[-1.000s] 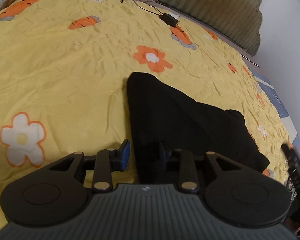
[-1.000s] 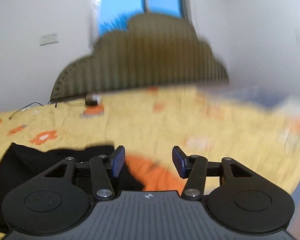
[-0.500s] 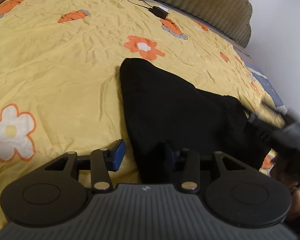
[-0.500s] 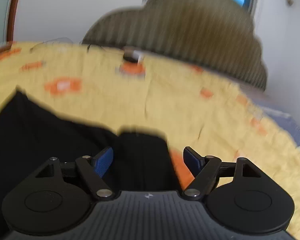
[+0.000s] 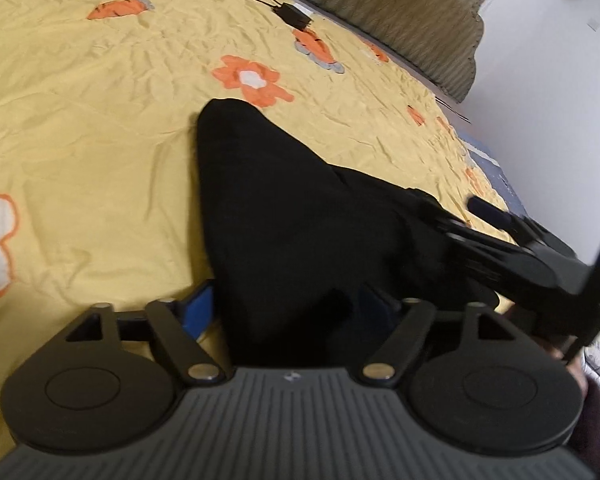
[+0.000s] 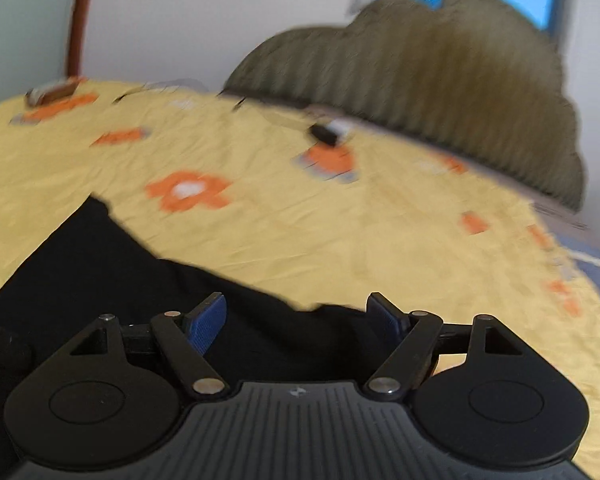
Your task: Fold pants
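Black folded pants (image 5: 280,208) lie on a yellow flowered bedsheet (image 5: 100,120), with a pointed corner toward the headboard. My left gripper (image 5: 288,306) sits at their near edge. Its jaws are opening, and the cloth lies between them without being pinched. The left blue pad (image 5: 202,308) is just off the cloth's left edge. My right gripper (image 6: 300,316) stands open over the pants' (image 6: 100,264) right end, with cloth between its fingers and loose. In the left wrist view the right gripper (image 5: 448,204) reaches in from the right.
A ribbed olive headboard (image 6: 420,92) closes the far side of the bed. A black charger (image 5: 292,16) with its cable lies near it. A brown object (image 6: 52,92) sits at the far left corner. A white wall (image 5: 560,100) runs along the bed's right side.
My left jaws have spread apart and let go of the pants' edge. My right gripper has swung left over the pants' right end and opened wider, and it now shows in the left wrist view.
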A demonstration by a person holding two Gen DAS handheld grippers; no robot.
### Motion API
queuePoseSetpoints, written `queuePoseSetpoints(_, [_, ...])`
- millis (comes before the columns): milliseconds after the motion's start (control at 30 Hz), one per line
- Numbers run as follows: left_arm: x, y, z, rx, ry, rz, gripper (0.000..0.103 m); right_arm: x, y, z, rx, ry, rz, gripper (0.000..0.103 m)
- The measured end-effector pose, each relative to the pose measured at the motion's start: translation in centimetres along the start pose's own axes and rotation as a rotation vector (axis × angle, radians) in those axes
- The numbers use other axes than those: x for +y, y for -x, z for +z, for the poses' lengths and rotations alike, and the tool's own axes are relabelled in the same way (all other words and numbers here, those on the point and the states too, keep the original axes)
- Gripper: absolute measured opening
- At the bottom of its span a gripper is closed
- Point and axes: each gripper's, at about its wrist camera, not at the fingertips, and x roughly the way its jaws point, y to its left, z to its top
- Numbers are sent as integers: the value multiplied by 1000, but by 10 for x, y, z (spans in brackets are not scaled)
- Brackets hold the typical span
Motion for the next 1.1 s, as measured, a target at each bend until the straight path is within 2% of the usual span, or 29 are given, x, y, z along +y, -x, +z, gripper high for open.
queuePoseSetpoints(67, [1, 0, -2, -12, 8, -13, 83, -27, 10, -9, 8, -66, 16, 77])
queuePoseSetpoints(133, [2, 0, -2, -13, 21, -7, 83, -51, 12, -24, 31, -140, 7, 77])
queuePoseSetpoints(200, [-3, 2, 1, -12, 11, 24, 83, -69, 17, -38, 36, -186, -3, 77])
queuePoseSetpoints(267, [-11, 1, 1, -24, -21, 46, 84, -81, 16, -48, 59, -243, 22, 77])
queuePoseSetpoints(367, [-9, -4, 3, -26, 0, 9, 84, -101, 17, -64, 69, -416, 187, 77])
queuePoseSetpoints(400, [-5, -7, 5, -17, 38, 3, 84, -105, 17, -68, 70, -458, 227, 77])
queuePoseSetpoints(533, [10, -7, 9, -25, 124, -83, 85, -123, 15, -92, 71, -626, 364, 77])
queuePoseSetpoints(633, [24, -10, 12, -28, 174, -124, 84, -140, 7, -108, 84, -748, 424, 77])
queuePoseSetpoints(700, [28, -8, 14, -23, 179, -137, 84, -146, 5, -113, 79, -777, 439, 77])
queuePoseSetpoints(800, [28, -5, 14, -20, 132, -126, 84, -151, 1, -114, 100, -774, 506, 77])
queuePoseSetpoints(933, [26, -7, 15, -7, 102, -130, 86, -156, 3, -125, 140, -774, 688, 77])
queuePoseSetpoints(1000, [24, -8, 15, -5, 90, -127, 87, -159, 6, -131, 135, -782, 749, 77])
queuePoseSetpoints(1100, [18, -11, 15, -6, 65, -103, 88, -165, -3, -133, 112, -878, 802, 80])
